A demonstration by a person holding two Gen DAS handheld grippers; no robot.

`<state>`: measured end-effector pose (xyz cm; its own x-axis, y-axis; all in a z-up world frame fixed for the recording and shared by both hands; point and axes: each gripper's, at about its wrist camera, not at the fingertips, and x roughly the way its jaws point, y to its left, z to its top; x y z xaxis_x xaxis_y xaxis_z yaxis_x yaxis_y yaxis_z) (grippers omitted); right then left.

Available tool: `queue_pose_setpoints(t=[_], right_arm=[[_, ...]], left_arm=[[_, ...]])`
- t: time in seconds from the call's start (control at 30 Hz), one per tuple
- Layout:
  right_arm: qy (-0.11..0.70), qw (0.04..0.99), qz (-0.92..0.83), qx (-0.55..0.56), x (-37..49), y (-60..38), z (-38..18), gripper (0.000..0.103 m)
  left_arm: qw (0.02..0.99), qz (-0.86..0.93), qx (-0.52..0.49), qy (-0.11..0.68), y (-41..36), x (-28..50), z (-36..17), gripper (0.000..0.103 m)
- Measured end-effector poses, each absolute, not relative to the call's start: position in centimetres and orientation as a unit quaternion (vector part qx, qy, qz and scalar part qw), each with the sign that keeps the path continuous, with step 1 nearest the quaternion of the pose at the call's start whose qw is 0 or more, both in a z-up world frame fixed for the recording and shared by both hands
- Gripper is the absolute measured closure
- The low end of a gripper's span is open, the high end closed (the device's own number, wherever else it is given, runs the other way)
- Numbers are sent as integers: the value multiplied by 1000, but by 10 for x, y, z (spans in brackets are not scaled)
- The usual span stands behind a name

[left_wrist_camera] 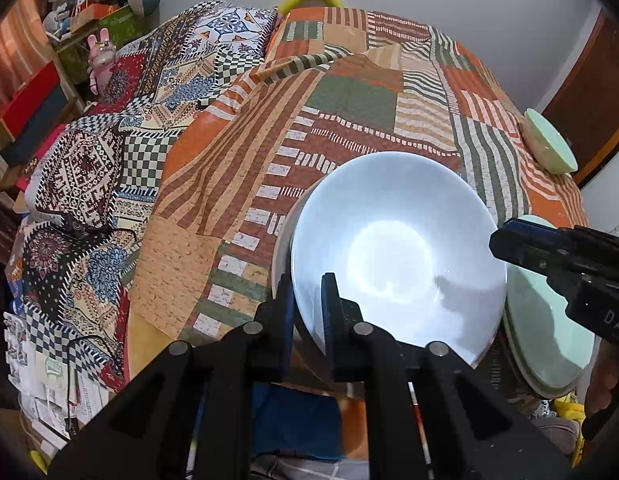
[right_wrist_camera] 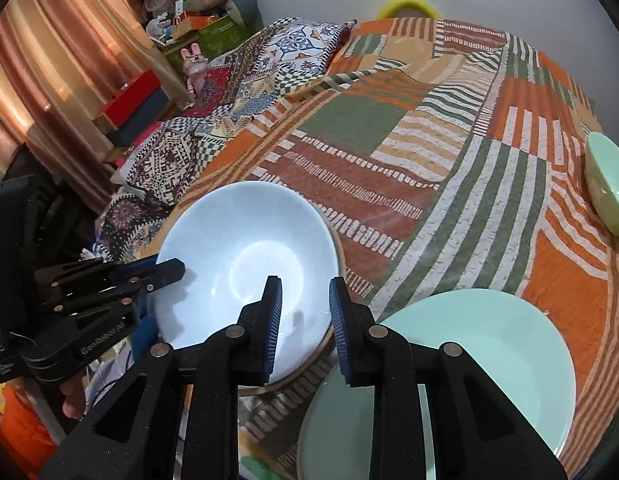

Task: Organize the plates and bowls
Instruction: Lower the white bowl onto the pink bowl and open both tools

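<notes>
A pale blue bowl (left_wrist_camera: 397,248) sits on a plate with a brown rim (right_wrist_camera: 333,340) near the front edge of the patchwork bedspread. My left gripper (left_wrist_camera: 307,316) straddles the bowl's near rim, one finger inside and one outside; it also shows in the right wrist view (right_wrist_camera: 165,270). My right gripper (right_wrist_camera: 303,320) is open and empty, hovering over the bowl's right edge; it also shows in the left wrist view (left_wrist_camera: 505,240). A mint green plate (right_wrist_camera: 469,360) lies to the right of the bowl. A mint green bowl (right_wrist_camera: 609,188) stands at the far right.
The patchwork bedspread (left_wrist_camera: 349,100) covers the bed. A patterned quilt (left_wrist_camera: 109,160) lies bunched on the left. Shelves with boxes and toys (right_wrist_camera: 189,24) stand at the back left beside a curtain (right_wrist_camera: 49,60). The bed's front edge drops off just below the plates.
</notes>
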<state>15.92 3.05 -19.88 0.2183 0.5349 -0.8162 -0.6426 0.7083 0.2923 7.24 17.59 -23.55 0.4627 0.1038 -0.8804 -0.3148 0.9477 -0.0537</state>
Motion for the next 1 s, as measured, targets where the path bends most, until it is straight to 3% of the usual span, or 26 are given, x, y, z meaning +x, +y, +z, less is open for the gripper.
queue_pose_setpoints(t=[0.13, 0.2, 0.27, 0.37, 0.8, 1.0], right_arm=[[496, 779, 379, -58, 157, 33, -199, 80], [496, 779, 380, -59, 156, 33, -199, 80], [496, 779, 379, -59, 156, 32, -199, 80], [495, 781, 378, -52, 158, 28, -197, 80], [443, 833, 331, -20, 168, -34, -154, 79], [389, 874, 291, 8, 176, -90, -116, 67]], left_arm=[[846, 130, -74, 512, 167, 74, -233, 90], [843, 129, -67, 518, 164, 75, -231, 83], [845, 131, -66, 514, 163, 74, -228, 67], [858, 129, -59, 494, 159, 71, -216, 59], [909, 93, -22, 406, 113, 84, -137, 51], [931, 59, -7, 360, 73, 103, -101, 44]])
